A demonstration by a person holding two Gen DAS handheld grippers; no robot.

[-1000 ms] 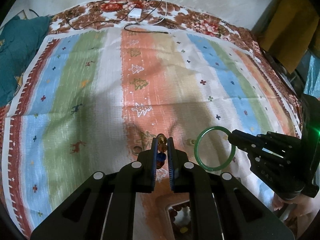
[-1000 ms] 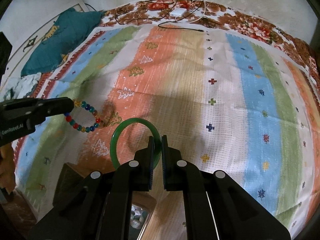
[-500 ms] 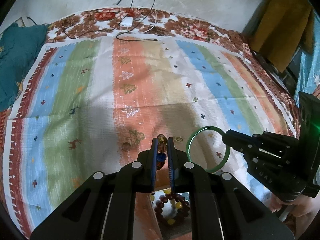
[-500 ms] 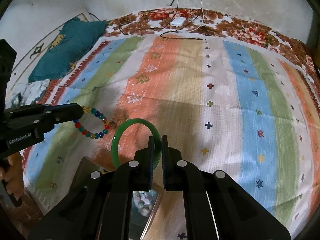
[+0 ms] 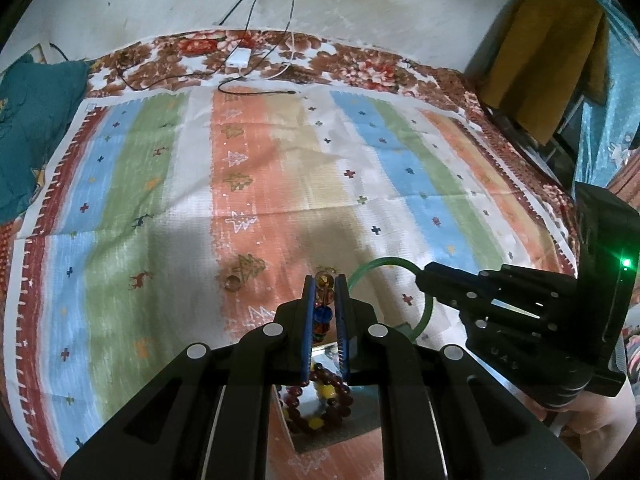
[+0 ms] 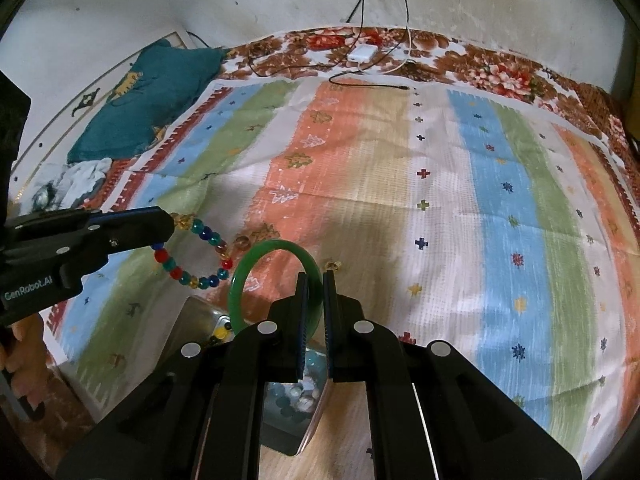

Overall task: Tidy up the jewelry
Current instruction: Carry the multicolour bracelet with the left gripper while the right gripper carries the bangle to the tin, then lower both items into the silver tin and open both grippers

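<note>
The left gripper (image 5: 325,280) is pressed together on a bracelet of round, many-coloured glass beads (image 6: 200,254), pinching the strand at one side so that the rest of the loop hangs free below and beside its tips, clear of the striped woven cloth (image 5: 280,184). The right gripper (image 6: 315,280) is likewise clamped shut on a smooth green ring-shaped bangle (image 6: 272,252), gripping its rim edge-on so the ring stands upright ahead of the jaws. Judging by these holds, each piece is gripped by a thin part of its rim so that it can be carried and let drop without snagging.

Directly beneath both pairs of tongs lies a shallow open box with a shiny inside (image 5: 340,428). In the left wrist view a dark red and yellow beaded bracelet (image 5: 316,400) rests in it just behind the left fingertips; in the right wrist view pale round beads (image 6: 298,394) show under the right jaws. The box seems the place where the jewelry is meant to go.

On the cloth just ahead of the left tips, to their left, sits a small brownish ring-like piece (image 5: 232,281), too small to name surely. Far ahead, near the wall, lie a white charger block (image 5: 239,57) and dark cables; a teal cushion (image 6: 148,96) is far off to the left. The two grippers are close together, so the bangle and the bead loop could knock each other.
</note>
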